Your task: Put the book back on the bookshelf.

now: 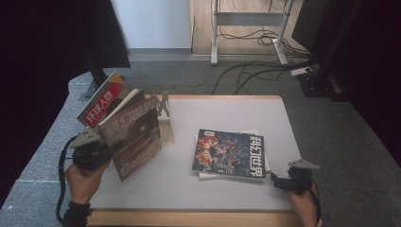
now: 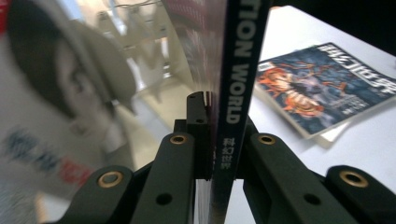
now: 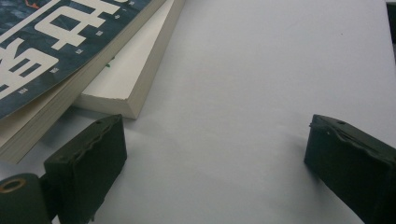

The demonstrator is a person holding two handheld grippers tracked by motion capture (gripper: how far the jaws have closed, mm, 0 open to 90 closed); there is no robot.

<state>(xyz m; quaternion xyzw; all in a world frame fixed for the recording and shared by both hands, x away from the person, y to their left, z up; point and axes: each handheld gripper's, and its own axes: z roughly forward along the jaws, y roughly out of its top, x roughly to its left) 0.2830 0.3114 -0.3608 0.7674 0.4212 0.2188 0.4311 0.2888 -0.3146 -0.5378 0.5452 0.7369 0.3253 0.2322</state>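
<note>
My left gripper (image 2: 212, 140) clamps the dark-spined magazine (image 2: 238, 84) upright at nine o'clock; my left gripper view reads "WORLD" there.

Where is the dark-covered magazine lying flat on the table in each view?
High view: flat magazine, right of centre on the table.
Left gripper view: flat magazine, upper right, beyond the clamped magazine's spine.
Right gripper view: its cover, top left corner.
Shared landmark: the white book beneath it.
</note>
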